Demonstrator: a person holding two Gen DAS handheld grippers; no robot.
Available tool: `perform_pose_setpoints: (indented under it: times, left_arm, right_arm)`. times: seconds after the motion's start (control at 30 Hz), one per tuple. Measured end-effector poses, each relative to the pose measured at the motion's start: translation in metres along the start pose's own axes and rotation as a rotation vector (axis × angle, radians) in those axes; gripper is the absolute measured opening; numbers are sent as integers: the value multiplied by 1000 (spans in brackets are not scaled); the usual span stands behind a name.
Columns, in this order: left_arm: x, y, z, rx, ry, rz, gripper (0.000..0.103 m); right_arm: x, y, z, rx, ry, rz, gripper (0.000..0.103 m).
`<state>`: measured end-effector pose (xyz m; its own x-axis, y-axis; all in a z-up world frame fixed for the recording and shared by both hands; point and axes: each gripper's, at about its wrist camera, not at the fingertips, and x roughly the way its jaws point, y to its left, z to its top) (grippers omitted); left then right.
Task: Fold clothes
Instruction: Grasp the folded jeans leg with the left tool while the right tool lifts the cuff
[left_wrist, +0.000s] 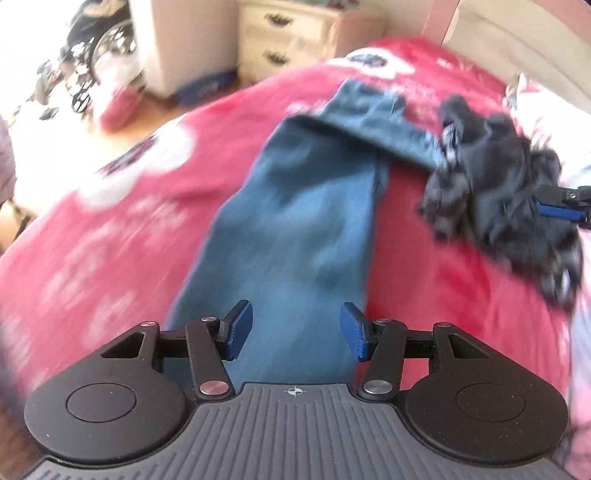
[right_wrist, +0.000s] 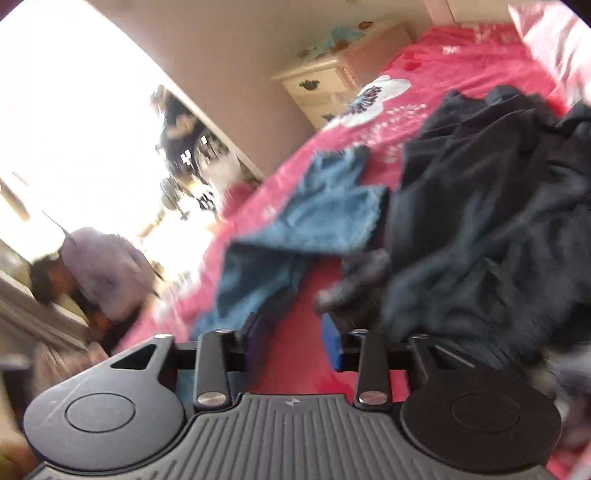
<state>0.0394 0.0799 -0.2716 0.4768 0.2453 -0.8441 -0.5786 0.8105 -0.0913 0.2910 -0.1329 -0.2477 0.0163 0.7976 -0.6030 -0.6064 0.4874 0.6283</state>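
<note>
A pair of blue jeans (left_wrist: 295, 206) lies lengthwise on the red flowered bed cover (left_wrist: 110, 240), its far end folded over toward the right. My left gripper (left_wrist: 297, 334) hovers open over the near end of the jeans, its pads clear of the cloth. A crumpled dark garment (left_wrist: 495, 192) lies to the right of the jeans, with one blue pad (left_wrist: 557, 213) of my right gripper at its right side. In the right wrist view my right gripper (right_wrist: 293, 341) is open over bare red cover, with the dark garment (right_wrist: 480, 221) beside its right finger and the jeans (right_wrist: 325, 214) ahead on the left.
A cream dresser (left_wrist: 288, 37) stands past the bed's far edge, and a wheeled chair (left_wrist: 99, 55) stands on the floor at the left. A pale pillow (left_wrist: 535, 96) lies at the bed's far right. A person in a lilac top (right_wrist: 103, 273) is beside the bed.
</note>
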Motion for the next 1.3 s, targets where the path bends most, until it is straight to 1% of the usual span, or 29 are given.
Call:
perform_pose_setpoints:
  times: [0.07, 0.1, 0.17, 0.23, 0.3, 0.37, 0.4, 0.47, 0.5, 0.57, 0.6, 0.67, 0.73, 0.8, 0.83, 0.87, 0.9, 0.93, 0.97, 1.03, 1.1, 1.17, 1.23, 1.3]
  left_arm:
    - [31, -10, 15, -57, -48, -25, 52]
    - [42, -14, 21, -85, -70, -40, 52]
    - [59, -23, 29, -113, -104, -76, 52]
    - [73, -29, 33, -84, -127, -108, 52]
    - [82, -34, 34, -52, -149, -119, 52]
    - [90, -38, 33, -30, -167, -125, 52]
    - [93, -39, 33, -15, -171, -127, 52]
    - [96, -42, 31, 25, -164, -129, 52]
    - [96, -43, 30, 53, -168, -122, 51]
    - [95, -47, 30, 110, -191, -99, 50]
    - [95, -47, 30, 125, -200, -94, 48]
    - [100, -49, 32, 131, -203, -94, 45]
    - [104, -51, 32, 144, -202, -90, 42]
    - [106, -56, 32, 187, -203, -71, 38]
    - [106, -58, 32, 204, -206, -65, 37]
    - [107, -59, 33, 216, -207, -62, 35]
    - [107, -59, 34, 220, -208, -62, 33]
    - [109, -59, 35, 214, -207, -66, 31]
    - [110, -59, 36, 204, -206, -68, 28]
    - [112, -59, 38, 193, -202, -73, 27]
    - [112, -61, 38, 207, -203, -75, 25]
    - [112, -60, 40, 203, -200, -85, 25]
    - [113, -57, 43, 181, -192, -105, 25]
    - [114, -56, 45, 163, -184, -121, 25]
  right_arm:
    - [27, -10, 18, 97, 0, 32, 44]
    - [41, -15, 27, 141, 5, 36, 48]
    - [71, -25, 48, 206, 38, -20, 54]
    - [102, -34, 69, 270, 72, -76, 56]
    - [130, -42, 90, 326, 109, -133, 58]
    - [147, -46, 107, 329, 167, -198, 64]
    - [154, -47, 114, 317, 188, -250, 66]
    - [164, -48, 128, 290, 202, -330, 69]
    - [169, -49, 134, 283, 222, -360, 69]
    - [180, -53, 138, 295, 271, -389, 69]
    - [185, -55, 139, 297, 292, -398, 69]
    - [198, -57, 138, 278, 328, -416, 69]
    - [209, -58, 135, 263, 348, -434, 69]
    - [214, -55, 132, 236, 353, -442, 71]
    - [213, -52, 130, 220, 350, -439, 64]
    - [210, -52, 128, 210, 343, -426, 53]
    - [206, -53, 126, 204, 336, -418, 33]
    - [199, -56, 124, 215, 328, -414, 20]
    - [191, -60, 123, 240, 318, -390, 12]
    - [170, -64, 121, 304, 286, -332, 12]
    - [147, -64, 122, 374, 230, -245, 11]
    - [129, -64, 126, 471, 159, -136, 8]
    - [127, -64, 135, 562, 77, -43, 5]
    - [149, -59, 152, 633, 25, 35, 7]
